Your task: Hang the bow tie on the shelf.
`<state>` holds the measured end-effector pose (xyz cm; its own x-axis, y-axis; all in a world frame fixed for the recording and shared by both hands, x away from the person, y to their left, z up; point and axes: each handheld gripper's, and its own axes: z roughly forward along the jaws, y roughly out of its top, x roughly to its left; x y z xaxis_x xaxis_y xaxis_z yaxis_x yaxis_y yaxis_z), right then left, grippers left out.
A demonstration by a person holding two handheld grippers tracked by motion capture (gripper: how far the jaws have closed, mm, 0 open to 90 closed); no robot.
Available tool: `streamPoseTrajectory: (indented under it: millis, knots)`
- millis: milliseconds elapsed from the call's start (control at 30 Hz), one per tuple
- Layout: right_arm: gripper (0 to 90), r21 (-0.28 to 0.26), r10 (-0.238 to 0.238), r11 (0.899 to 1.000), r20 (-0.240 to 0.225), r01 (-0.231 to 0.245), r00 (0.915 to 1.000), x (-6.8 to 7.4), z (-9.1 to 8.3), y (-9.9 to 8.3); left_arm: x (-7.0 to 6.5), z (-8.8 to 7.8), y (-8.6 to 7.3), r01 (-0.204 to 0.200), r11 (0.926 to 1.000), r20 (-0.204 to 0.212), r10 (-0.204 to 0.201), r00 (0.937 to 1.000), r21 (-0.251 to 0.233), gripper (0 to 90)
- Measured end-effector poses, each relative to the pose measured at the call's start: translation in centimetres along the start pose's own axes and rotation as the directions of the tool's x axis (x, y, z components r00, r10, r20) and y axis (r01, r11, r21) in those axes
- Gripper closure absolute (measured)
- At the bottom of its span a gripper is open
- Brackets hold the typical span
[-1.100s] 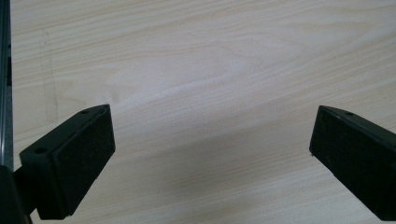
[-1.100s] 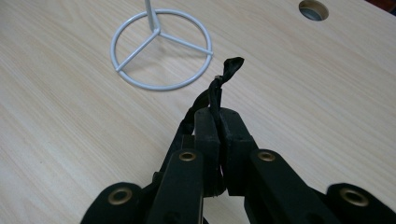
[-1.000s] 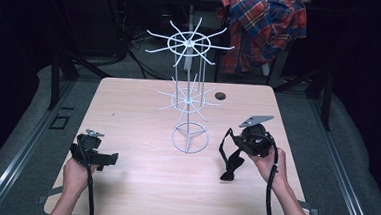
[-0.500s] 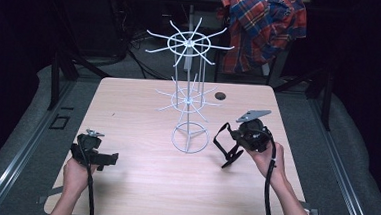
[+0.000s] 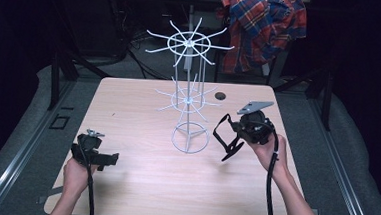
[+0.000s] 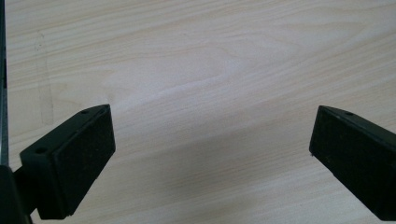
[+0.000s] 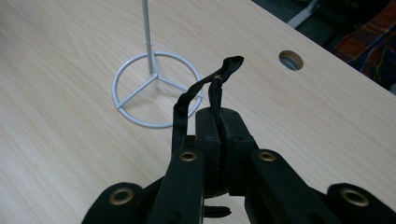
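A white wire rack (image 5: 186, 101) with two tiers of spokes stands on its ring base (image 7: 156, 88) at the middle of the wooden table (image 5: 128, 108). My right gripper (image 5: 234, 134) is just right of that base, held above the table and shut on a thin black strap (image 5: 222, 137). In the right gripper view the strap (image 7: 187, 100) loops up and out from between the closed jaws of the gripper (image 7: 219, 116). My left gripper (image 5: 110, 157) rests low at the table's near left; its jaws stand wide open over bare wood (image 6: 212, 135).
A round cable hole (image 5: 221, 96) sits in the tabletop behind the right gripper, also seen as the hole (image 7: 291, 59). A plaid shirt (image 5: 263, 27) hangs over something beyond the far edge. Dark floor and metal rails surround the table.
The right gripper has risen and moved away from the near edge toward the rack, lifting the strap off the table. The left gripper has stayed put.
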<state>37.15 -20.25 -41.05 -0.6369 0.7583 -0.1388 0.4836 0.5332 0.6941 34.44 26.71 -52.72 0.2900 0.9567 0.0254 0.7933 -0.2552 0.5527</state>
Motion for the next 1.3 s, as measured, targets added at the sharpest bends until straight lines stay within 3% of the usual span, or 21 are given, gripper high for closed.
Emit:
streamPoseTrajectory:
  millis: [800, 1300]
  knots:
    - [87.2, -0.05, -0.056, 0.997, 0.012, 0.056, 0.9984, 0.6, -1.9, 2.8, -0.2, 0.1, 0.1, -0.013, 0.9999, 0.009, 0.013, 0.9999, 0.009, 0.3]
    - [87.2, -0.076, -0.034, 0.996, 0.033, 0.036, 0.9989, -0.6, -1.0, 4.1, -0.3, 0.4, 0.3, -0.017, 0.9997, 0.018, 0.016, 0.9997, 0.019, 0.3]
